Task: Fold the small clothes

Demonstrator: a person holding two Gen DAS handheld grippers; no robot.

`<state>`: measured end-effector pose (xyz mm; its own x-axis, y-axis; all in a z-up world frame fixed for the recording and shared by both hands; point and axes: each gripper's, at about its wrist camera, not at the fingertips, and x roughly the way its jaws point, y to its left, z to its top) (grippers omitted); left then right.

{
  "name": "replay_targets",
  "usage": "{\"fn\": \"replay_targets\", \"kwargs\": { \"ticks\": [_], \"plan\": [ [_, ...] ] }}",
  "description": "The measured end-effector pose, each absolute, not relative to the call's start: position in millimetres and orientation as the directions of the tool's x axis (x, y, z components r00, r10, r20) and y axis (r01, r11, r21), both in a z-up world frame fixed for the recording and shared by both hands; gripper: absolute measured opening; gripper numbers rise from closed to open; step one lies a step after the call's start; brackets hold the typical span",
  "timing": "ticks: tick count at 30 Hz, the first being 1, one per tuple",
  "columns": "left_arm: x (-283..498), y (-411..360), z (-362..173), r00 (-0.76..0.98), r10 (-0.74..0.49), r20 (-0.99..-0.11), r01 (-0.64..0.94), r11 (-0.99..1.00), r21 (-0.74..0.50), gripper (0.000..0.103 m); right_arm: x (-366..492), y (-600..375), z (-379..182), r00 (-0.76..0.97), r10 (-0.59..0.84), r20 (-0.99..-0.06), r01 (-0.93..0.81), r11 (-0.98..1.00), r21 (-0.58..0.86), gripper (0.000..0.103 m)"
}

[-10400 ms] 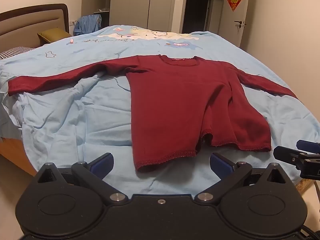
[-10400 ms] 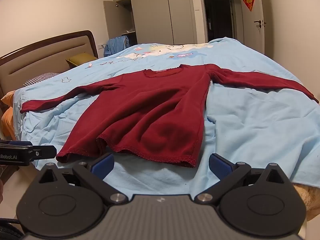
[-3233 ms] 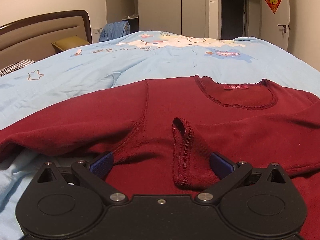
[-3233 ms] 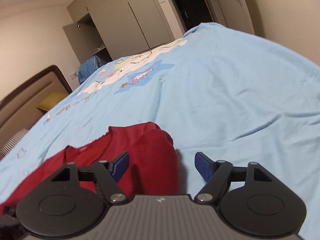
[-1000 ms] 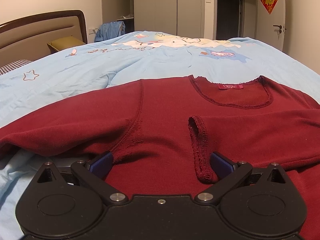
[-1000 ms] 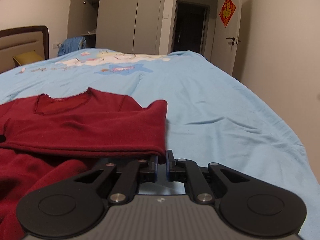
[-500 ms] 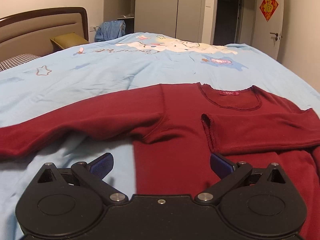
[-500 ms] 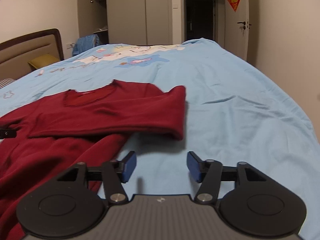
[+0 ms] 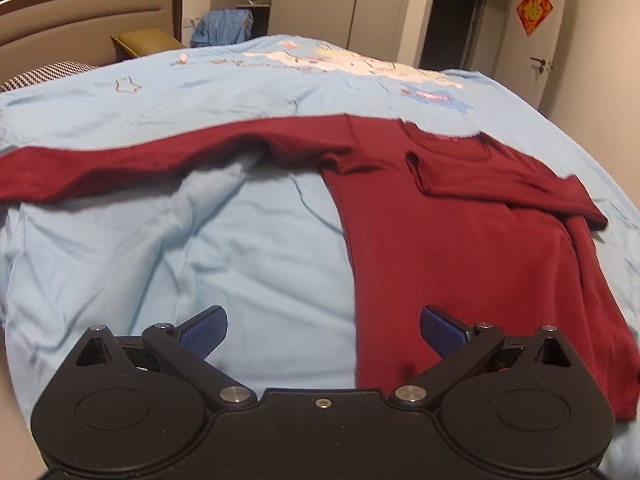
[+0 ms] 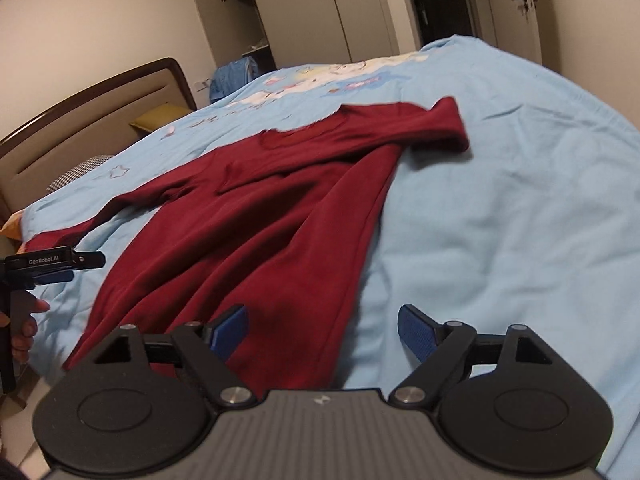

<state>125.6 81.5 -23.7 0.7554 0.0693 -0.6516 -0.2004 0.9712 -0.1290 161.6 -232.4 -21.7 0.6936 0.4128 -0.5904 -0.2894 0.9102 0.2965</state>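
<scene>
— On the bed (image 9: 240, 264), what lies there?

— A dark red top (image 9: 452, 240), flat on the light blue cover, neck toward the far edge, hem at the near edge.

— And its sleeves?

— One sleeve (image 9: 140, 160) stretches straight out toward the bed's left edge, by the headboard (image 9: 88, 20). The other sleeve (image 9: 504, 186) is folded across the chest, its cuff just below the neckline.

— Where's the left gripper (image 9: 322, 330)?

— Over the near edge, jaws spread wide, nothing between the blue pads (image 9: 204, 330). Bare cover lies under the left pad, the top's side edge under the right one.

— The right gripper (image 10: 320, 332)?

— Also at the near edge, on the top's right side. Its jaws are opening and hold nothing; the hem shows beneath the left pad (image 10: 228, 330), the cover beneath the right.

— Can one gripper see the other?

— From the right wrist view, yes: the left gripper (image 10: 56, 264) shows at the picture's left border, with a hand (image 10: 24, 320) on its grip. Motion blur softens both views.
</scene>
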Motion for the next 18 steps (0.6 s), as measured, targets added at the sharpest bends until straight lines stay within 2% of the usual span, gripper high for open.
{"fn": "replay_targets", "kwargs": {
  "ticks": [2,5,8,11,13,14,16,17,18],
  "plan": [
    [115.5,77.0,-27.6,0.739,0.043,-0.672,-0.184,0.973,-0.139,0.102,152.4,-229.7,-25.8,0.681,0.422,-0.599,-0.289,0.906,0.31,0.081],
    [103.1,72.7,-31.1,0.725,0.009,-0.688,-0.184,0.966,-0.181,0.101,143.8,-229.7,-31.2,0.672,0.419,-0.611,-0.26,0.906,0.335,0.064],
    [96.6,69.5,-36.1,0.708,-0.022,-0.705,-0.194,0.955,-0.225,0.094,139.5,-231.9,-35.6,0.667,0.412,-0.621,-0.228,0.906,0.356,0.056],
    [94.3,70.0,-42.5,0.682,-0.056,-0.729,-0.218,0.936,-0.276,0.082,138.6,-231.3,-40.7,0.669,0.406,-0.623,-0.218,0.908,0.357,0.054],
    [92.7,68.2,-43.7,0.68,-0.071,-0.73,-0.214,0.933,-0.29,0.07,138.9,-231.2,-42.9,0.666,0.406,-0.625,-0.206,0.906,0.369,0.049],
    [92.1,66.9,-43.3,0.68,-0.077,-0.729,-0.208,0.933,-0.292,0.067,138.6,-231.6,-43.0,0.667,0.406,-0.624,-0.203,0.906,0.372,0.043],
    [92.2,65.1,-42.2,0.677,-0.1,-0.729,-0.191,0.933,-0.305,0.052,138.4,-230.2,-44.1,0.67,0.405,-0.622,-0.202,0.906,0.372,0.028],
    [92.4,64.6,-41.9,0.676,-0.114,-0.728,-0.183,0.931,-0.316,0.048,137.7,-230.4,-43.7,0.671,0.404,-0.621,-0.201,0.906,0.372,0.016],
    [92.6,63.7,-41.7,0.675,-0.128,-0.727,-0.175,0.929,-0.326,0.039,136.7,-230.3,-44.0,0.673,0.405,-0.619,-0.201,0.906,0.374,0.011]
  ]
}}
